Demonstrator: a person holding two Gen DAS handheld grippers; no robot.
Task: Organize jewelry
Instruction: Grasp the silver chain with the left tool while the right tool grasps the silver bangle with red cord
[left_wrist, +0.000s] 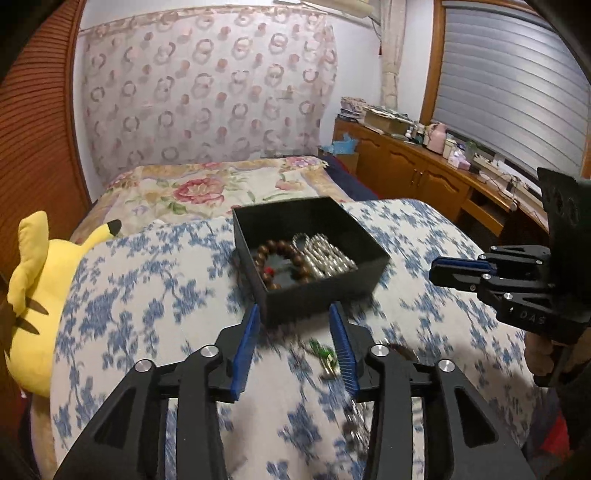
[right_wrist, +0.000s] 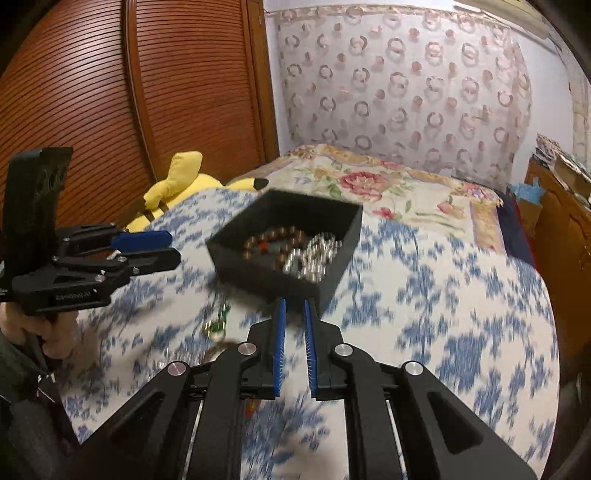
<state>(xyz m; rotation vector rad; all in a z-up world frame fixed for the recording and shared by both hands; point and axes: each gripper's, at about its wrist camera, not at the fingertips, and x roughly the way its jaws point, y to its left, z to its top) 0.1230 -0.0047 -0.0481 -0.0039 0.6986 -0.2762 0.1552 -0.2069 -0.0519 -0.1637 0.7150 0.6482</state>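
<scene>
Reading left to right, the left gripper hangs with jaws apart and empty over a small green-and-gold piece lying loose on the bed. Wooden beads and a silver chain already sit in the black box. The right gripper has its jaws nearly together, empty.

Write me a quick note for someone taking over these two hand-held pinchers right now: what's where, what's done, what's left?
Left gripper: open, nothing between its fingers.
Right gripper: nearly shut, empty.
Black box on the blue floral cover already holds the wooden bead bracelet and silver bead strand.
Left: a small green and gold piece lies on the cover just before the box; more blurred bits nearer.
</scene>
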